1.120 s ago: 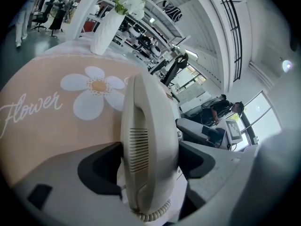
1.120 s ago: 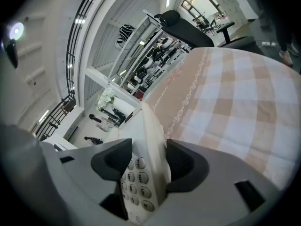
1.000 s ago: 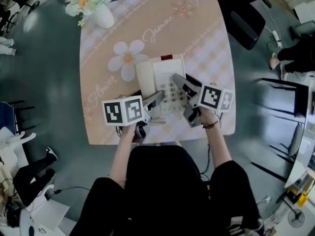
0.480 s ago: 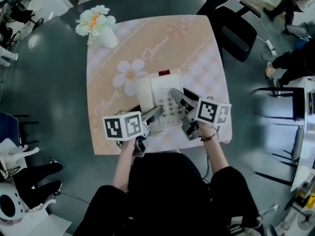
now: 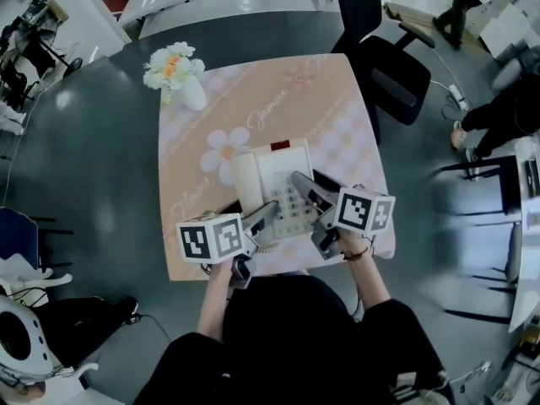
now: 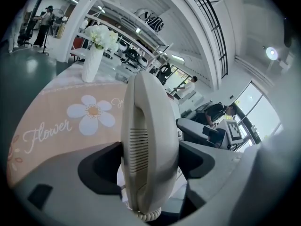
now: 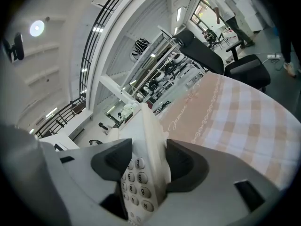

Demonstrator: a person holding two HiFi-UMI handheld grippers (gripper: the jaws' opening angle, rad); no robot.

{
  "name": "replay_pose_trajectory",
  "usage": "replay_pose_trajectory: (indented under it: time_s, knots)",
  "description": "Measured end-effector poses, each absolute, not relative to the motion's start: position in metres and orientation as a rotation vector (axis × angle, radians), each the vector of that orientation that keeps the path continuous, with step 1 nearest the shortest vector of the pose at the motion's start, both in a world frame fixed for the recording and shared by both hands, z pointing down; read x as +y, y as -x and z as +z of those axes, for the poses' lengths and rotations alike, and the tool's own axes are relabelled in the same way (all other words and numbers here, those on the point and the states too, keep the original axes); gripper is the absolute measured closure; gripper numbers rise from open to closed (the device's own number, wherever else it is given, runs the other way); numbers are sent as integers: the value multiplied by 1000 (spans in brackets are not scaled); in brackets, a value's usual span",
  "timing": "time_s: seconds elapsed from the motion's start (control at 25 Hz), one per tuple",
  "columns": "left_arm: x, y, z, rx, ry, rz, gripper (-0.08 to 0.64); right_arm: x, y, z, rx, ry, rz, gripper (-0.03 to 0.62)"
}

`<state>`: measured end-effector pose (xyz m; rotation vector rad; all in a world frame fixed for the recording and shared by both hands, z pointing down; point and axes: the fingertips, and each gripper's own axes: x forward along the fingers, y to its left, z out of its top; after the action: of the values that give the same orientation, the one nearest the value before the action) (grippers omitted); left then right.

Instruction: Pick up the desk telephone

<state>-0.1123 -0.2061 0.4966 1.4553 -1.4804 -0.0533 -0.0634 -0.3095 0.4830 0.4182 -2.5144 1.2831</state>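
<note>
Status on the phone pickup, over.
Left tool shut on handset. Right tool shut on phone base, keypad side. Lift-off not clear. Vase of flowers at far corner, nothing blocking.

The left gripper (image 6: 149, 166) clamps the telephone handset (image 6: 148, 121) upright.

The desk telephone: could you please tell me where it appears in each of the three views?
Head view: desk telephone at centre, between left claw and right claw.
Left gripper view: its handset fills the centre, inside the left claw.
Right gripper view: keypad, lower centre, inside the right claw.
Shared landmark: the peach tablecloth.
</note>
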Motion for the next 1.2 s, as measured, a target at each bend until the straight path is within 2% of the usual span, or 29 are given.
replay_pose_trajectory:
  time_s: [1.2]
  knots:
    - [-173,115,417,-1585,-1560,-55,204,-274,62,399,-2687,-370,1224,380]
